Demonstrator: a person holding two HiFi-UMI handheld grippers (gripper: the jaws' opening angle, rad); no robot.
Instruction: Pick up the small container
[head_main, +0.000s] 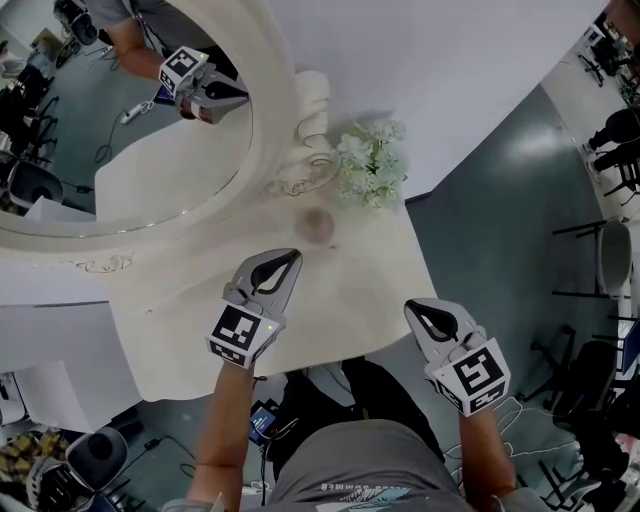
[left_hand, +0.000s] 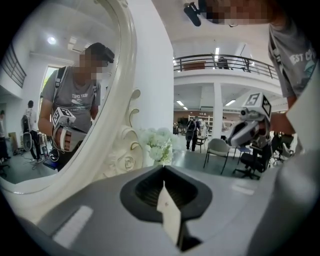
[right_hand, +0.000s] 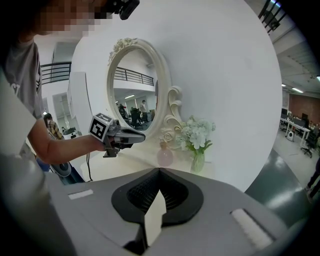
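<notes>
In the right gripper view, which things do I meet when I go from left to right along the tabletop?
left gripper → small pink container → vase of white flowers

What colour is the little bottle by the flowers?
The bottle is pale pink, clearest in the right gripper view.

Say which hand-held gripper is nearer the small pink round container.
Left. The left hand-held gripper sits just in front of the small pink round container; the right hand-held gripper is farther back, to its right.
</notes>
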